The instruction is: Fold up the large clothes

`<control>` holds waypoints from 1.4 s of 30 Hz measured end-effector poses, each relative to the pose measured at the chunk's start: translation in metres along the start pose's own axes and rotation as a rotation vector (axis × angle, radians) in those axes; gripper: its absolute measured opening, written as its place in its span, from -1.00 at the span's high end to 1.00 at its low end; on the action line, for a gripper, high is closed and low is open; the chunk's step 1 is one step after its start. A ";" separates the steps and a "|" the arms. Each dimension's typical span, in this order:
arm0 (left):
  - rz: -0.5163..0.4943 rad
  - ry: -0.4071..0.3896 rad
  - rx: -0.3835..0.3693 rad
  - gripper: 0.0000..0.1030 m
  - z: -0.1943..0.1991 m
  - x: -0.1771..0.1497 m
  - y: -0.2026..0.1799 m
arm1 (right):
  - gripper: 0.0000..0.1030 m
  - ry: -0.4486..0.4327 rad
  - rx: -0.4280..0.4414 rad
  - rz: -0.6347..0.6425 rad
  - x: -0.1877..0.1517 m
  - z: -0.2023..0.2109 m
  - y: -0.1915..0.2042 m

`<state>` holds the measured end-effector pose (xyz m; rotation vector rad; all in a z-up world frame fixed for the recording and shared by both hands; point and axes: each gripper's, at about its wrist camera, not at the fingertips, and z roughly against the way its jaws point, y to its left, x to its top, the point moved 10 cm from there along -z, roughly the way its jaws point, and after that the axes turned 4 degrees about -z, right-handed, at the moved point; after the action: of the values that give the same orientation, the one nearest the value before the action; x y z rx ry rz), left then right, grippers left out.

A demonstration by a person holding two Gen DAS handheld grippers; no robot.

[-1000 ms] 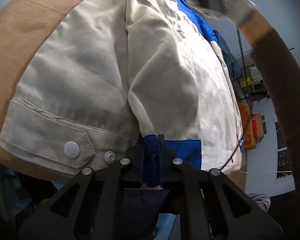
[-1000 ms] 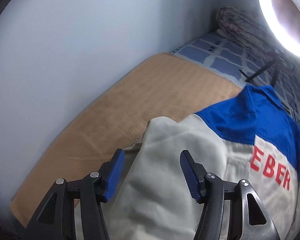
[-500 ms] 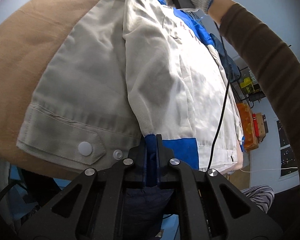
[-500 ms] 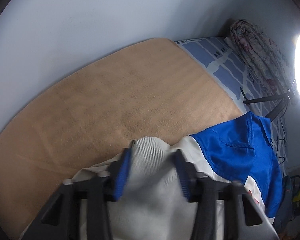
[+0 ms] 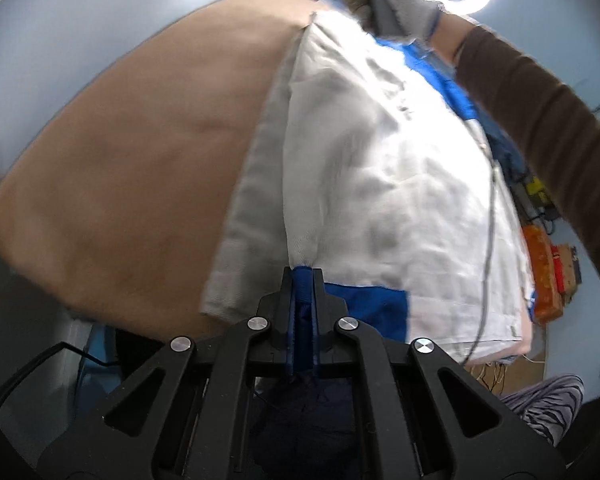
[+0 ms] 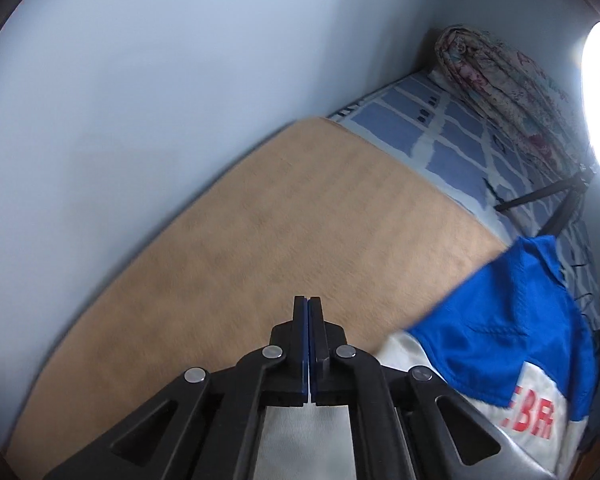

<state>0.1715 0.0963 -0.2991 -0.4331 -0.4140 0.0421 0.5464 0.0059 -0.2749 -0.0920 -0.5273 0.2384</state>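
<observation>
The left claw (image 5: 303, 280) is clamped on the blue hem band of the jacket (image 5: 388, 184), the fabric pinched between its two pads at the garment's near edge. From that claw the white body of the jacket stretches away and to the right over the tan blanket (image 5: 132, 184), with a folded grey-white strip lying just to the left of the pinched point. At the far end of the jacket, a gloved hand (image 5: 396, 4) holds the handle of the other tool near the blue shoulder part, with a brown sleeve (image 5: 540, 120) running off to the right. In the right wrist view, the right claw (image 6: 308, 312) has just been closing and its pads now meet with nothing visible between their tips; white cloth shows beneath the claw's frame, and the blue yoke of the jacket with red letters lies to its right. The bare blanket spreads ahead of that claw toward the pale wall (image 6: 180, 80).
</observation>
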 end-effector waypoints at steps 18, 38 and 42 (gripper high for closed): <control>0.054 -0.050 -0.013 0.25 0.018 0.005 0.012 | 0.57 -0.003 0.209 -0.116 -0.195 0.070 -0.028; 0.037 -0.052 0.124 0.25 -0.010 0.000 0.027 | 0.59 0.021 0.391 0.260 -0.399 0.178 0.101; 0.023 -0.063 0.135 0.25 -0.011 -0.003 0.026 | 0.60 0.027 0.468 0.159 -0.392 0.193 0.088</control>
<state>0.1743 0.1152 -0.3207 -0.3040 -0.4655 0.1053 0.1030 -0.0016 -0.3127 0.3187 -0.4268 0.5089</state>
